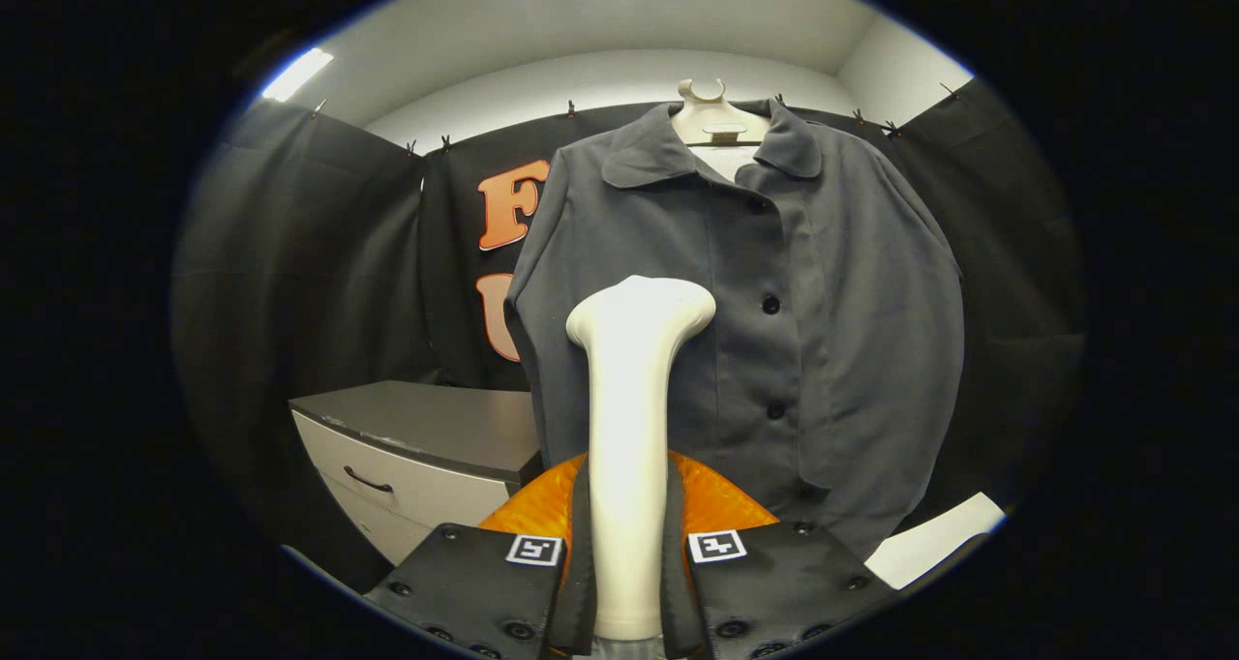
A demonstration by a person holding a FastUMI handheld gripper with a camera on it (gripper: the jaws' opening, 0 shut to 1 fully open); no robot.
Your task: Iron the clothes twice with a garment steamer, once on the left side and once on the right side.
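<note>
Gripping the pale handle of the garment steamer (pixel 629 428), the gripper (pixel 627 583) has both fingers pressed against its sides, one on the left and one on the right, so the jaws are closed on it. The steamer stands upright between the fingers, its shaft rising to a wider rounded head at the far end. That head sits in front of the lower left part of the dark grey shirt (pixel 765 321), left of the button row; whether it touches the cloth cannot be told. The shirt hangs buttoned on a pale hanger (pixel 713 118) against the black cloth wall (pixel 310 273), collar at the top. To the left, lower and nearer, stands a white drawer cabinet (pixel 407 466) with a grey top. A white sheet-like piece (pixel 934 539) lies low on the right.
</note>
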